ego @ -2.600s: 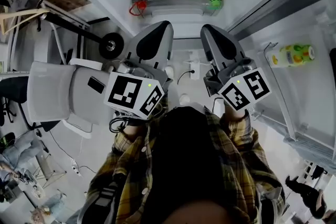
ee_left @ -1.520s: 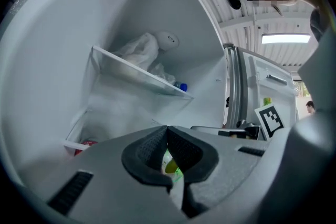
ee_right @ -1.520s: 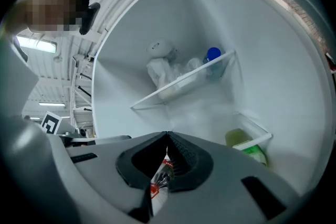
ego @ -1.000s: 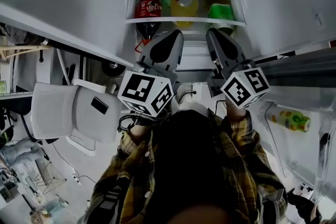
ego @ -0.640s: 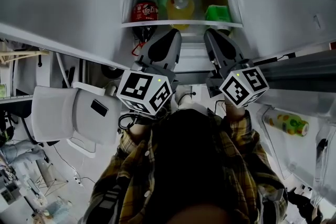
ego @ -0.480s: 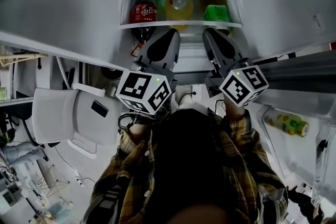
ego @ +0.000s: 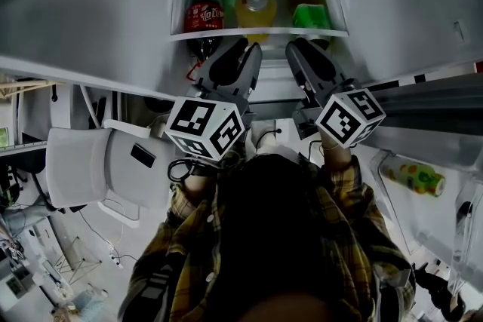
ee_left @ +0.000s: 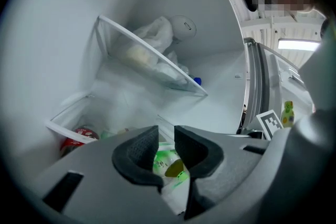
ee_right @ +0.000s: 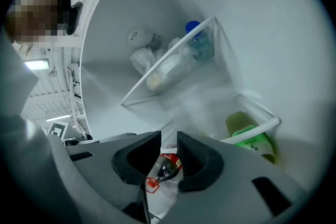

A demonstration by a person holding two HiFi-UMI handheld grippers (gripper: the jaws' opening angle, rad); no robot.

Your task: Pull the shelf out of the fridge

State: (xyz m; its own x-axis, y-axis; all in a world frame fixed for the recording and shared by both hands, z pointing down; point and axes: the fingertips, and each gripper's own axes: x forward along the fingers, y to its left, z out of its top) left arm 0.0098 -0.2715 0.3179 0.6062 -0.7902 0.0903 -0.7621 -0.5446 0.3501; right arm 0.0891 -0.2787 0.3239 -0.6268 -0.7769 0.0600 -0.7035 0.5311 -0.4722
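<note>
The fridge shelf (ego: pixel 256 32) has a white front rim and carries a red cola bottle (ego: pixel 204 15), a yellow bottle (ego: pixel 256 10) and green bottles (ego: pixel 311 15). My left gripper (ego: pixel 241 50) and right gripper (ego: pixel 296 49) point level at that rim, side by side and just short of it. Both pairs of jaws have just been opening and now stand apart with nothing pressed between the pads. In the left gripper view a green bottle (ee_left: pixel 168 162) shows through the gap of the left gripper (ee_left: pixel 166 136). Through the right gripper (ee_right: pixel 169 144) a cola bottle (ee_right: pixel 165 165) shows.
A higher shelf (ee_left: pixel 152 65) holds a white bag and a blue-capped bottle (ee_right: pixel 193 29). The open fridge door at the right has a bottle (ego: pixel 411 177) in its rack. A white chair (ego: pixel 98 162) stands at the left, behind the person in the plaid shirt.
The jaws of both grippers, shut in the earlier frames, have spread apart. The grippers stay in place before the bottle shelf, whose rim has come slightly nearer in the head view.
</note>
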